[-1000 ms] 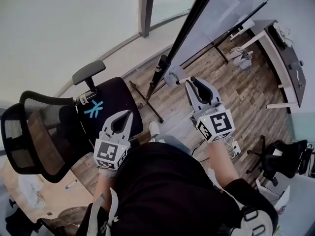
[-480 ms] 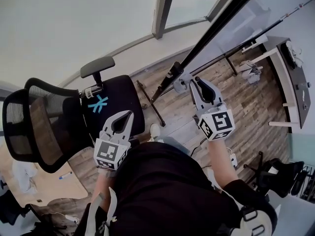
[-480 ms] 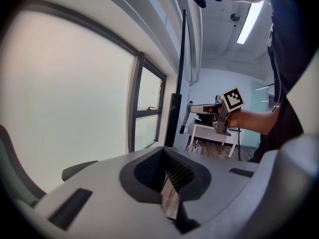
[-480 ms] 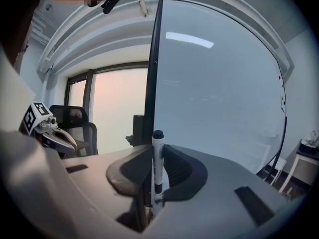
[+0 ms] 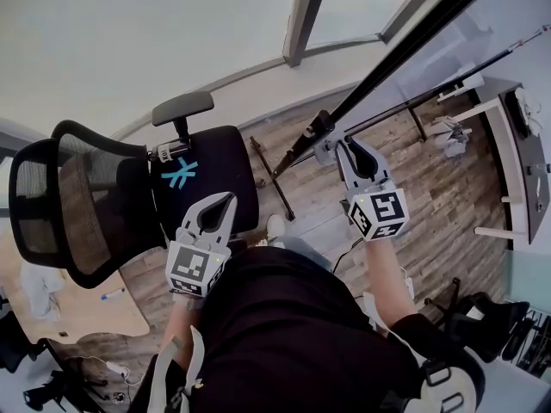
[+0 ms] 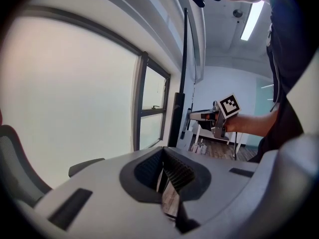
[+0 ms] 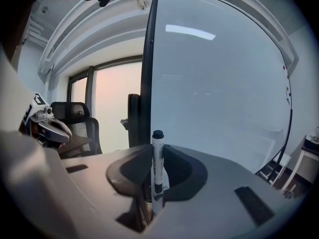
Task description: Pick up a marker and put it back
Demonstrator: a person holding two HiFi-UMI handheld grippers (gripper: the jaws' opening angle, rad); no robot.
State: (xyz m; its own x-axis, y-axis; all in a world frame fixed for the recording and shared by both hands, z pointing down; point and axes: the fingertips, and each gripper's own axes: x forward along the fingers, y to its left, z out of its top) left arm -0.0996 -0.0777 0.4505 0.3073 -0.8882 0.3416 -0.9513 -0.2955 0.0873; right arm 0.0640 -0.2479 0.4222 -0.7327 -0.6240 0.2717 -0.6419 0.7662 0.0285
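R gripper (image 5: pixel 334 144) clamped on marker (image 7: pixel 157 158); marker held upright just in front of whiteboard (image 7: pixel 219 93). L gripper (image 5: pixel 225 200) seen closed, nothing btwn jaws, farther from whiteboard, by office chair (image 5: pixel 202 183).

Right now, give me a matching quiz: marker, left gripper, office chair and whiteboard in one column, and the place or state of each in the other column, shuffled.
1. marker
2. left gripper
3. office chair
4. whiteboard

A. jaws together, nothing between them
B. black, with a mesh back
C. upright between the jaws of the right gripper
D. pale surface straight ahead in the right gripper view

Pairs: 1-C, 2-A, 3-B, 4-D
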